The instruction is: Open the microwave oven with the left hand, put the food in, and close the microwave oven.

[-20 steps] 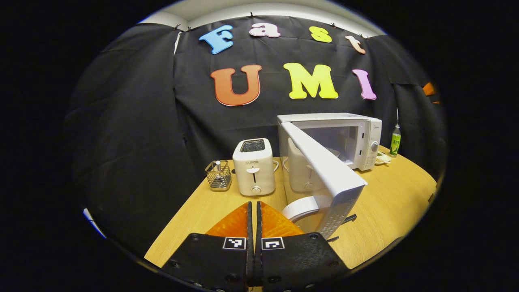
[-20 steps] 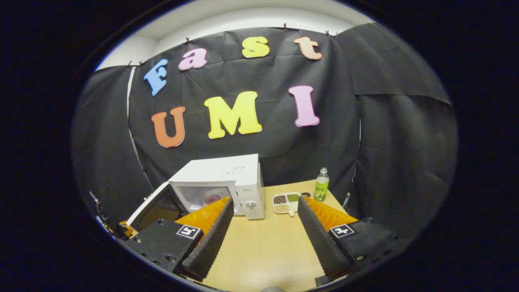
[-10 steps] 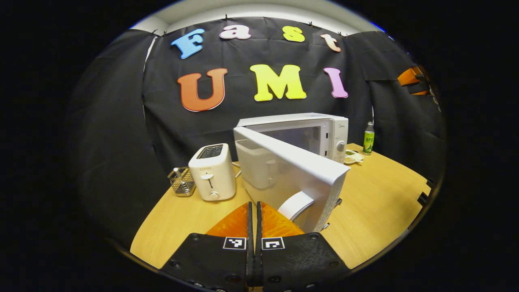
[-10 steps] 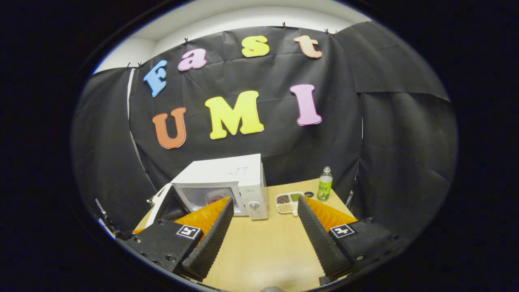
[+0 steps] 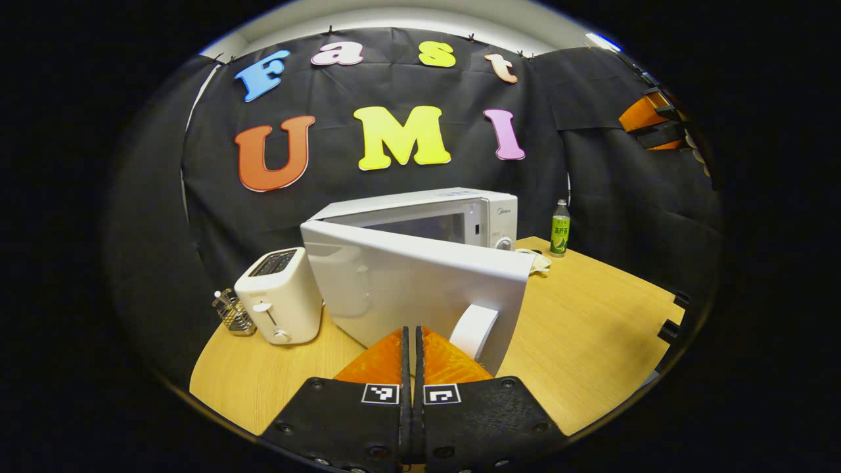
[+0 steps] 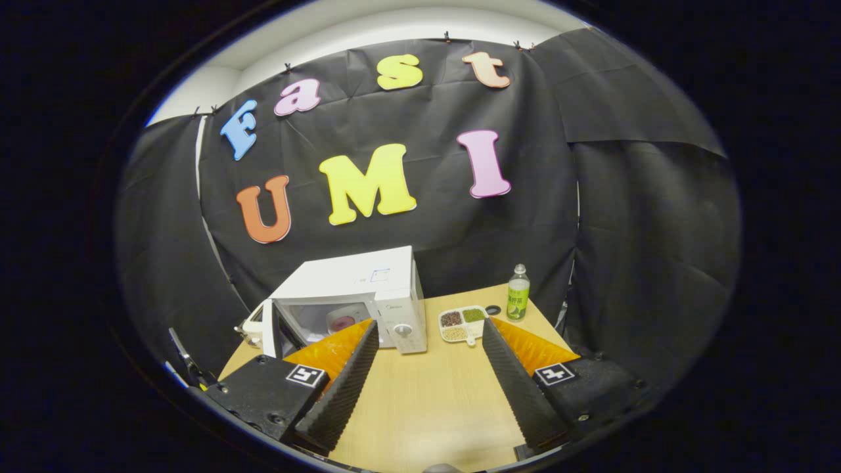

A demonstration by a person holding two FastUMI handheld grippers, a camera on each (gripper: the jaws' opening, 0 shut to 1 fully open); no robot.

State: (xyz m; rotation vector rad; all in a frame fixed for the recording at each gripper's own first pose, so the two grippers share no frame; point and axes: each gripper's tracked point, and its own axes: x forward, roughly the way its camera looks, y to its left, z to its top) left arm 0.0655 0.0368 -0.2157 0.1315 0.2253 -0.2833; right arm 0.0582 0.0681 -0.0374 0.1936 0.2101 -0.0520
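Ahead-left of the left hand-held gripper (image 5: 412,341), fingers pressed together, stands a toaster (image 5: 281,305). The microwave (image 5: 453,217) door (image 5: 420,289) swings partway shut just ahead, hiding most of the cavity. The right hand-held gripper (image 6: 424,348) is spread wide over bare surface (image 6: 427,401); food (image 6: 342,322) shows dimly inside.

My left gripper (image 5: 412,341) sits at the bottom centre of the left gripper view, fingers pressed flat together with nothing between them. My right gripper (image 6: 427,348) fills the bottom of the right gripper view, fingers spread wide apart, empty.
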